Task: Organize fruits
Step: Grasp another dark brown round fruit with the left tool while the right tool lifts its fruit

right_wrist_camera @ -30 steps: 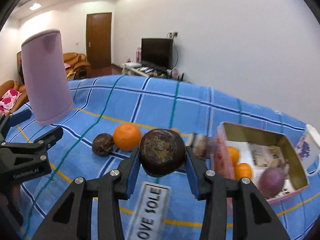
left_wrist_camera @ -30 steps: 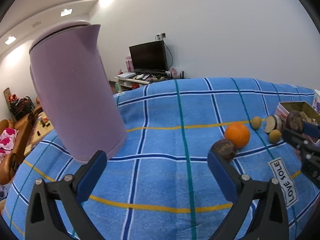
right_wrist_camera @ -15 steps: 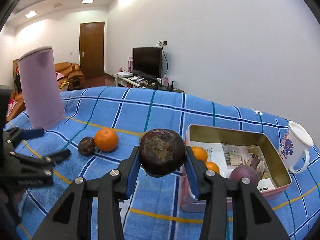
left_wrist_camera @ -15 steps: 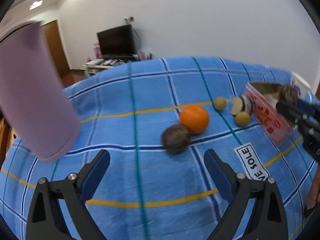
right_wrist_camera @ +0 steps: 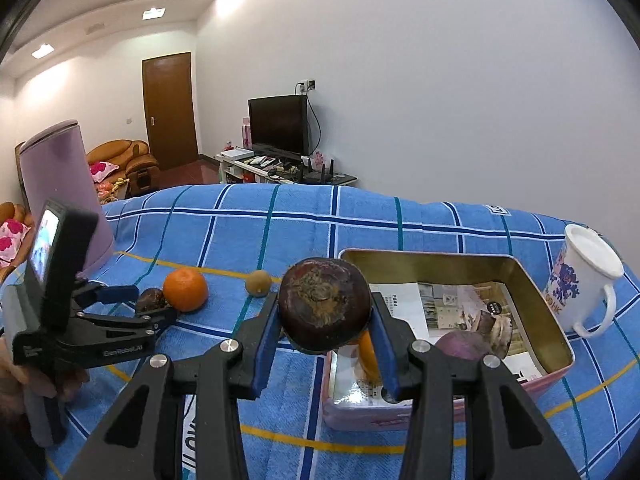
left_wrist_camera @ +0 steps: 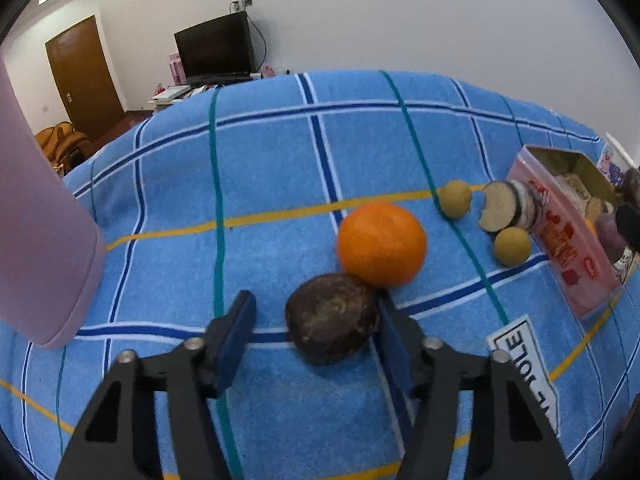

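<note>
Two steps at once: lift one fruit, box the other. Left claw (left_wrist_camera: 314, 330) closing around dark brown wrinkled round fruit (left_wrist_camera: 332, 318) on blue checked desk cloth (left_wrist_camera: 260, 168); right pad touching, left pad still apart. Best centred before the squeeze, since round orange mandarin (left_wrist_camera: 381, 244) touches it at 1 o'clock. Right claw (right_wrist_camera: 323, 330) clenched on similar dark round fruit (right_wrist_camera: 324, 306), above near rim of pink tin box (right_wrist_camera: 556, 334); carry further over, then release.
</note>
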A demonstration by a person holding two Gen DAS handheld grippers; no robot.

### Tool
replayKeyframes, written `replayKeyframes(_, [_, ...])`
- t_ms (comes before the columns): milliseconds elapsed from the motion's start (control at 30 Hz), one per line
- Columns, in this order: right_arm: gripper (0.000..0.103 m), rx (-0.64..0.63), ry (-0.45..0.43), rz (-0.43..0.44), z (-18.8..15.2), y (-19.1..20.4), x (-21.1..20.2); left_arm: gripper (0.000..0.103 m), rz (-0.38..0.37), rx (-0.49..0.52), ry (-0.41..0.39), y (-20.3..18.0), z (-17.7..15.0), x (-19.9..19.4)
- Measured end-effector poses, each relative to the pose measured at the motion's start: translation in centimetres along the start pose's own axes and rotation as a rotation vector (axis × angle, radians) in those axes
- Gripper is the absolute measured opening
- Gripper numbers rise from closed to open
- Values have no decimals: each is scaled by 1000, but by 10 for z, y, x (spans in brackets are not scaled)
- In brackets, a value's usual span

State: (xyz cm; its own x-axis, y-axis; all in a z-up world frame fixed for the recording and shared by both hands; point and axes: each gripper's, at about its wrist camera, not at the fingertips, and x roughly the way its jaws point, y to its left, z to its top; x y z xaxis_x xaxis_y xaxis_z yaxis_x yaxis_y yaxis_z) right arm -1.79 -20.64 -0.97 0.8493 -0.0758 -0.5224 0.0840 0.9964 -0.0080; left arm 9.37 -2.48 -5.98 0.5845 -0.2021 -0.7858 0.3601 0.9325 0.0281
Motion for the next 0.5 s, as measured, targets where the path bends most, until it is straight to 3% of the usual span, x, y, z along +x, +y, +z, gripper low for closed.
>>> replayKeyframes(67, [45,-5,4,-2,-1,2,2,43,-24,-1,-4,0,0,-2])
replayKeyframes(267, [45,-11,11,-12,-3,4,5,42,-8,-33,-30,4,-4,-11])
replayKeyframes(500, [45,-24,-11,-29,-2,6,0,42,38,-100,-149,9,-22,-46])
